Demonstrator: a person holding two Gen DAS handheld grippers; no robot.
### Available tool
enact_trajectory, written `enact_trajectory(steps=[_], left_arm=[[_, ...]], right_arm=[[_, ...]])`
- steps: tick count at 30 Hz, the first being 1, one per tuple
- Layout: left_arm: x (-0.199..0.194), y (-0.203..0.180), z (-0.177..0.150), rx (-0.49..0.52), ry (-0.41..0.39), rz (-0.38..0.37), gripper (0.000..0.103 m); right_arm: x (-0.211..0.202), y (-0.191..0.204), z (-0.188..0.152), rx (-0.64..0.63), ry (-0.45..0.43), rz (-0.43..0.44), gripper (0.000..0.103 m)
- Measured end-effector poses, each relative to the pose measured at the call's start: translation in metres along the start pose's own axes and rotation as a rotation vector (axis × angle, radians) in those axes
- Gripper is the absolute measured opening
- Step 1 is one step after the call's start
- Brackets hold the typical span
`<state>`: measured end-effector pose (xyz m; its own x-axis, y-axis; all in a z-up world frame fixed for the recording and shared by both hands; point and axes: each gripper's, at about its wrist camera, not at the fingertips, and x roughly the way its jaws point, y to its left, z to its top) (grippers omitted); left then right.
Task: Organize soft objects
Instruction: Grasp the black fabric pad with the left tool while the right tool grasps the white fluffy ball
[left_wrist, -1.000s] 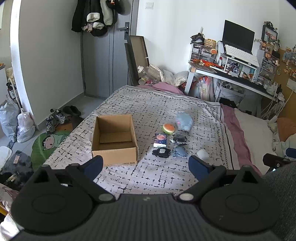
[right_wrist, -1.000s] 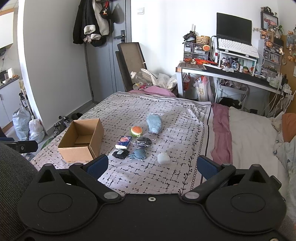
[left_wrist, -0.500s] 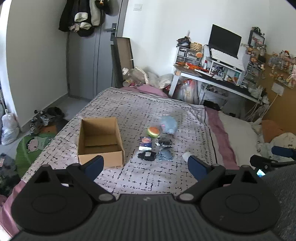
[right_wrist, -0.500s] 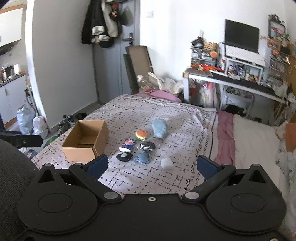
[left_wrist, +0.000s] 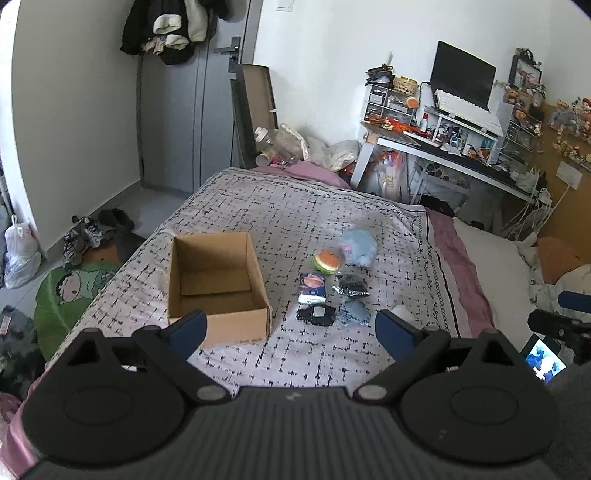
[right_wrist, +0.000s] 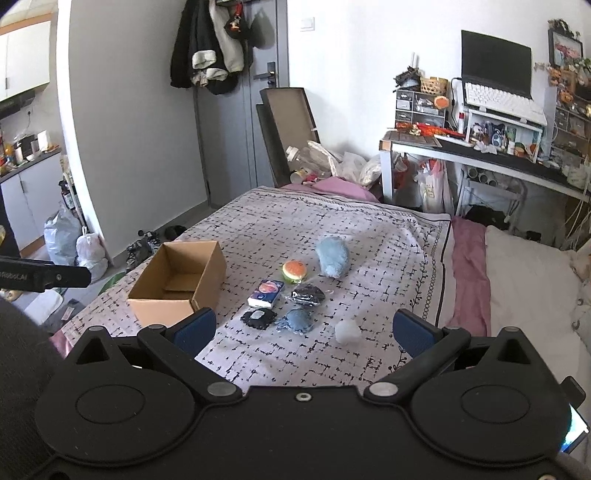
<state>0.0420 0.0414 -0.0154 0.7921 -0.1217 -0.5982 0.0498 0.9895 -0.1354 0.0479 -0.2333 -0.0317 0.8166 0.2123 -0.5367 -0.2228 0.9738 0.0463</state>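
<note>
An open, empty cardboard box (left_wrist: 216, 280) (right_wrist: 177, 284) sits on the patterned bedspread (left_wrist: 280, 218). To its right lie several soft items: a blue plush (left_wrist: 357, 246) (right_wrist: 332, 256), a watermelon-like ball (left_wrist: 326, 262) (right_wrist: 294, 271), a tissue pack (left_wrist: 313, 287) (right_wrist: 266, 293), a dark pouch (left_wrist: 351, 286) (right_wrist: 307, 296), a black pad (left_wrist: 316, 315) (right_wrist: 259, 318), a blue-grey cloth (left_wrist: 354, 314) (right_wrist: 297, 320) and a white lump (right_wrist: 348, 331). My left gripper (left_wrist: 290, 328) and right gripper (right_wrist: 301, 328) are both open and empty, above the near edge of the bed.
A pink sheet and white pillow (right_wrist: 528, 280) lie to the right. A cluttered desk (right_wrist: 480, 147) with a monitor stands at the back right. A door (right_wrist: 236, 122) with hung coats is behind. Shoes and bags (left_wrist: 85, 236) lie on the floor at the left.
Both grippers have shifted slightly over the near edge of the bed, so the views have swung a little. The objects on the bed have not moved. Both stay open.
</note>
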Motion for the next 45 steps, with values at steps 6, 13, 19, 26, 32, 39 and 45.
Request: enact_trajectory(steps=[6,13,19,26,32,39,45], left_arm=[[0.021,-0.001,0.013,0.035,0.015,-0.037,0.097],[0.047,-0.006,0.022,0.078,0.028,-0.05,0.097],[0.074,-0.007,0.024,0.115,0.038,-0.073,0.097],[0.111,-0.01,0.026,0.137,0.071,-0.099,0.096],[0.142,-0.017,0.026,0.161,0.088,-0.116,0.093],[0.181,-0.023,0.021,0.178,0.142,-0.136,0.087],[0.219,-0.038,0.012,0.215,0.206,-0.134,0.079]], right_arm=[[0.018,-0.007,0.001,0.028,0.025,-0.01,0.103],[0.041,-0.017,0.001,0.072,0.056,-0.006,0.103],[0.064,-0.022,0.002,0.091,0.081,-0.039,0.103],[0.09,-0.027,-0.002,0.11,0.115,-0.056,0.095],[0.114,-0.028,-0.005,0.117,0.155,-0.065,0.087],[0.14,-0.028,-0.004,0.088,0.186,-0.107,0.082],[0.165,-0.035,-0.008,0.1,0.214,-0.118,0.073]])
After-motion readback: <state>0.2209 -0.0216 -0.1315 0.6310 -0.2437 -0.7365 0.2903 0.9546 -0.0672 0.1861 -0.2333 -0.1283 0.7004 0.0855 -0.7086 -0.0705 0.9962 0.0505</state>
